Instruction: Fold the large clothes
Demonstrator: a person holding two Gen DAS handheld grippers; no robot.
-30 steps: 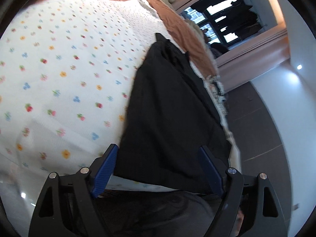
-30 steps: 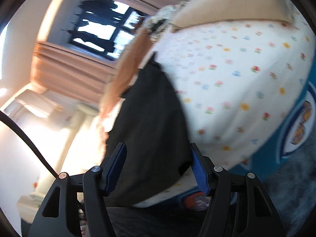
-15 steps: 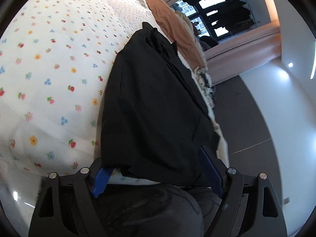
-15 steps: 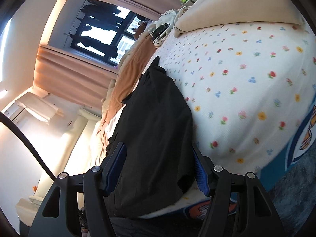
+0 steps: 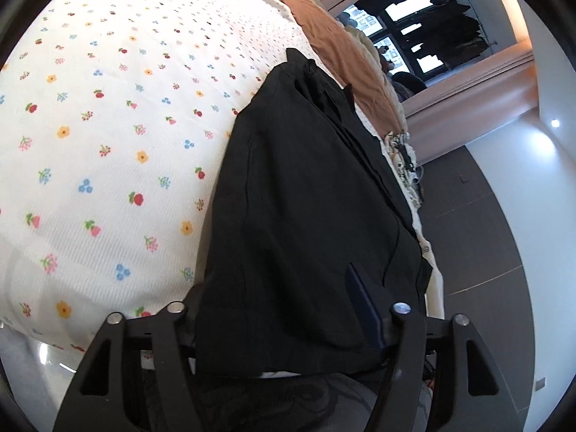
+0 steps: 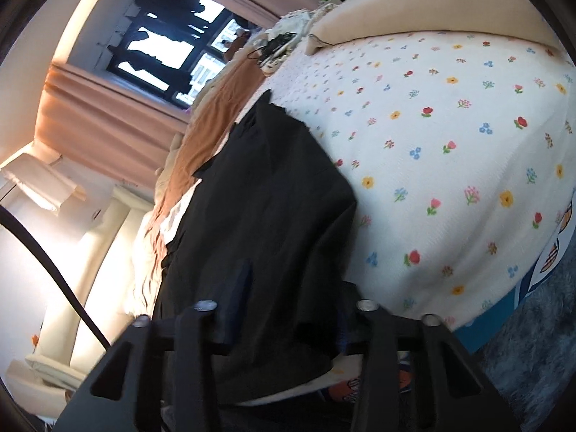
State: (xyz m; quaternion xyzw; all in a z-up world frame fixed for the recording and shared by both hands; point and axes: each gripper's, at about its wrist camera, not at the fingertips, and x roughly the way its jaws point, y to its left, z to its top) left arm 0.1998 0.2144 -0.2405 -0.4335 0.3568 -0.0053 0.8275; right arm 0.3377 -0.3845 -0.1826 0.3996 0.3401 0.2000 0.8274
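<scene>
A large black garment (image 5: 302, 208) lies lengthwise on a bed with a white floral sheet (image 5: 108, 136). It also shows in the right wrist view (image 6: 262, 216). My left gripper (image 5: 280, 309) is open, its fingers astride the garment's near hem; the cloth drapes over the left finger and only the right blue pad (image 5: 363, 306) shows. My right gripper (image 6: 284, 309) is open too, straddling the same near hem, with the left pad (image 6: 237, 298) on top of the cloth and the right one mostly hidden.
A brown blanket (image 5: 334, 32) lies along the far side of the bed. A beige pillow (image 6: 432, 3) and a cable tangle (image 6: 277, 45) are at the head end. A window with curtains (image 6: 108, 122) is beyond. Dark floor (image 5: 478, 237) borders the bed.
Both grippers have moved forward over the garment's near hem, so the cloth now covers part of their fingers. The garment itself has stayed flat on the bed.
</scene>
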